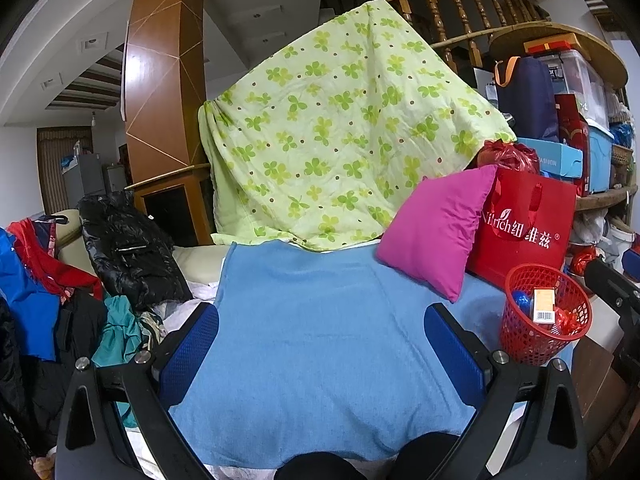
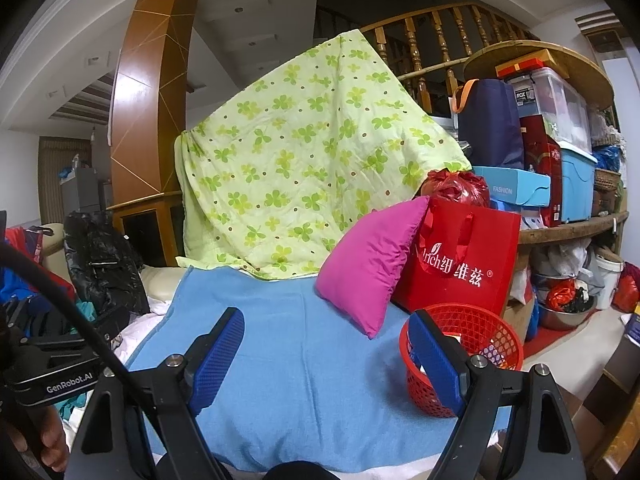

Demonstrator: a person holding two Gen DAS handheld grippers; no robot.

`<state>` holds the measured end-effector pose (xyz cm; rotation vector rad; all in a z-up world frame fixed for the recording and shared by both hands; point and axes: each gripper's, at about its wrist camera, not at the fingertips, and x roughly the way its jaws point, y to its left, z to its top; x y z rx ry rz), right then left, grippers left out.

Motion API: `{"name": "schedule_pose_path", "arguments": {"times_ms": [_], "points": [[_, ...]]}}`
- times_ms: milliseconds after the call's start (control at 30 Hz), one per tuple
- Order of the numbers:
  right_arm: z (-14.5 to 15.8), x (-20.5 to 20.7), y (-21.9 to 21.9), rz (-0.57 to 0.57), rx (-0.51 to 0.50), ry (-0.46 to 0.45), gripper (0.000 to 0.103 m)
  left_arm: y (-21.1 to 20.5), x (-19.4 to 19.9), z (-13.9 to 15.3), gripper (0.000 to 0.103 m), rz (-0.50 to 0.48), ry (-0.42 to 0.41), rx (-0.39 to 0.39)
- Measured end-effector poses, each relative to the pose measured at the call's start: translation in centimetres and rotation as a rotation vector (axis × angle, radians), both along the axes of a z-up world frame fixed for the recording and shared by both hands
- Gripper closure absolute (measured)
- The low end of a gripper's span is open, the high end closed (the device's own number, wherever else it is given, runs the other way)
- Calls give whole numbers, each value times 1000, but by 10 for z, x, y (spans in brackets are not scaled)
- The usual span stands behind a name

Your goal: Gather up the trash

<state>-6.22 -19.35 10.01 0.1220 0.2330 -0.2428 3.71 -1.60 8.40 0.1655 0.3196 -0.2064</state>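
A red mesh basket (image 1: 528,344) stands at the right end of a blue cloth (image 1: 320,320) spread over a bed or sofa. It holds an orange box with a barcode (image 1: 544,306), a blue wrapper (image 1: 520,300) and a red wrapper (image 1: 566,318). My left gripper (image 1: 322,316) hovers open over the cloth, left of the basket, nothing between its blue pads. My right gripper (image 2: 326,318) is open too and holds nothing. Its right finger (image 2: 436,364) covers part of the basket (image 2: 492,322). No loose trash shows on the cloth.
A pink pillow (image 1: 436,228) leans on a red paper bag (image 1: 524,232) behind the basket. A green clover quilt (image 1: 340,132) hangs at the back. A black jacket (image 1: 128,248) and piled clothes (image 1: 36,300) lie left. Stacked boxes (image 2: 560,152) crowd the right shelf.
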Motion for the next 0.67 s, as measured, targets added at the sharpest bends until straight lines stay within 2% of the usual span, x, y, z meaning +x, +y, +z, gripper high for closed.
{"name": "schedule_pose_path", "arguments": {"times_ms": [233,367,600,667], "points": [[0,23,0,24,-7,2,16,4,16,-4,1,12,14,-4],[-6,45,2,54,2,25,16,6,36,-9,1,20,52,-10],[-30,102,2,97,22,89,16,8,75,-27,1,14,106,-39],[-43,126,-2,95,26,109,16,7,91,-36,1,35,112,-20]]}}
